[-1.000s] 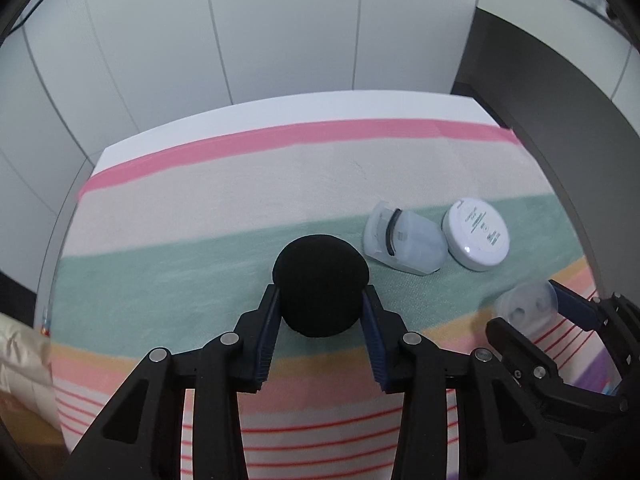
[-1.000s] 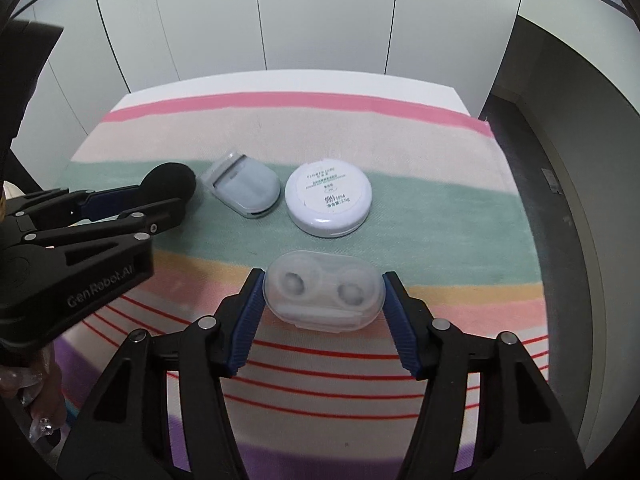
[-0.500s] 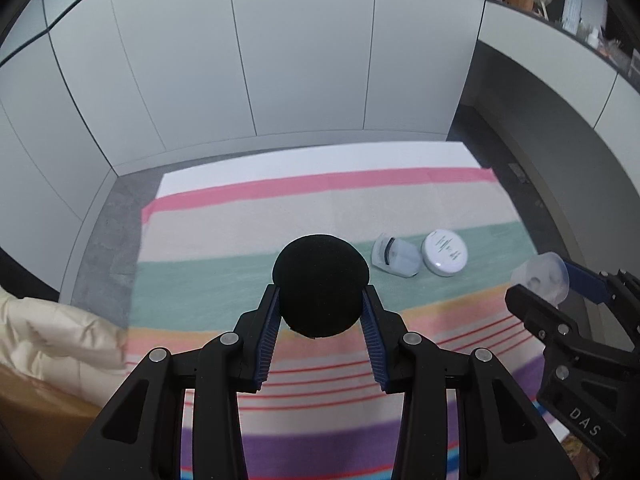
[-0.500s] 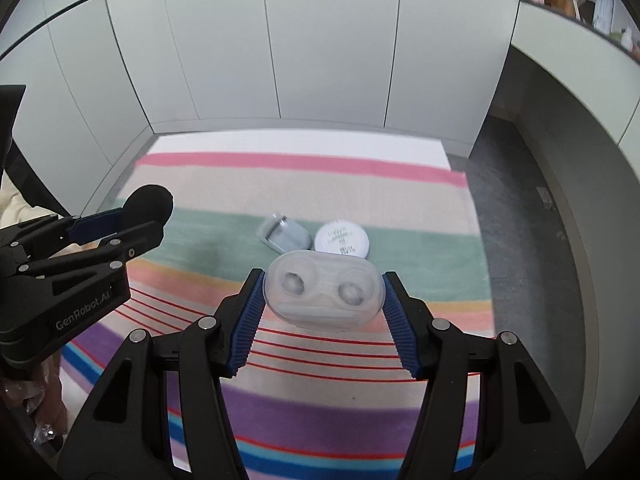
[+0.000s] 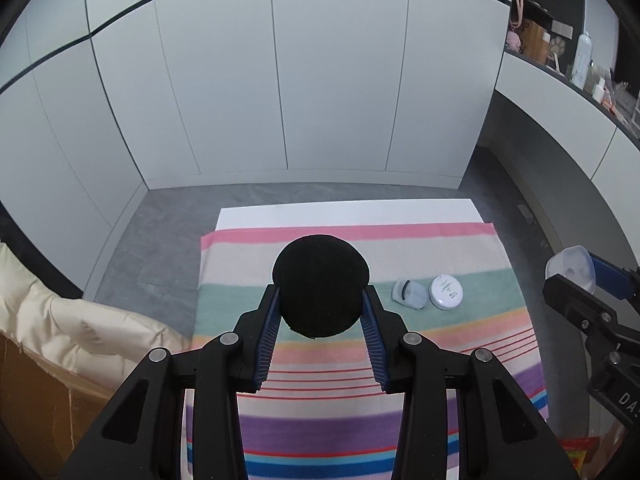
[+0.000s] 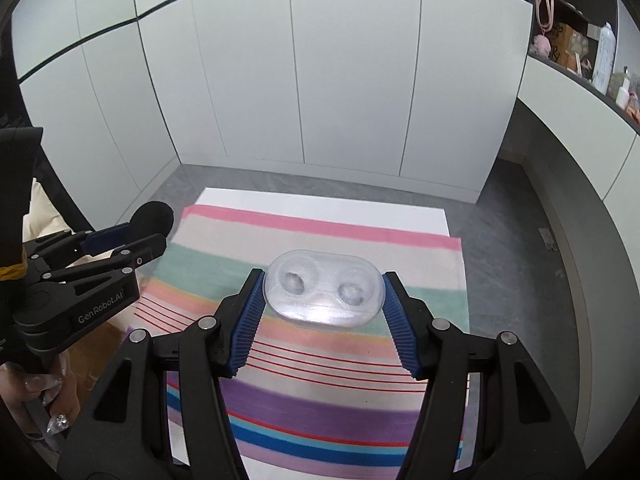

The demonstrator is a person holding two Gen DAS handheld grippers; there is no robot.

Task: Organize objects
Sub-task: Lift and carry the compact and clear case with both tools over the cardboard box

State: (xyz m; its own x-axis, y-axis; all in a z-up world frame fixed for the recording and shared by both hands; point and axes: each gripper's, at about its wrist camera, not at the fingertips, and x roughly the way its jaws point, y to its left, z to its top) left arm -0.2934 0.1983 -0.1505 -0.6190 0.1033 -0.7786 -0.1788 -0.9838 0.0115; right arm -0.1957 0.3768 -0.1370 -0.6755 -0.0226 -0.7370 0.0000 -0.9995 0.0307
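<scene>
Both grippers are riding much higher above the striped cloth (image 5: 360,432) than a second ago, so that the table is looking small and grey floor is showing around it; the left gripper (image 5: 321,300) is still clamping the black round puff (image 5: 321,285) between its blue ribbed pads, jaws standing narrow; the puff is looking matte, soft and disc-like, its lower edge slightly uneven, and it is hanging in the air over the cloth's pale and green bands; the right gripper (image 6: 323,289) is keeping a medium-wide grip on the clear plastic case (image 6: 323,287), pads pressing on both its short ends; that case is looking oval and frosted, with two round wells side by side; down on the green stripe a small translucent box (image 5: 409,294) with a dark curved piece inside and a white round compact (image 5: 446,292) are lying just beside each other, seemingly touching; a cream padded cushion (image 5: 80,332) is sitting left of the table; a hand (image 6: 40,404) with long decorated nails is gripping the left tool's handle.
</scene>
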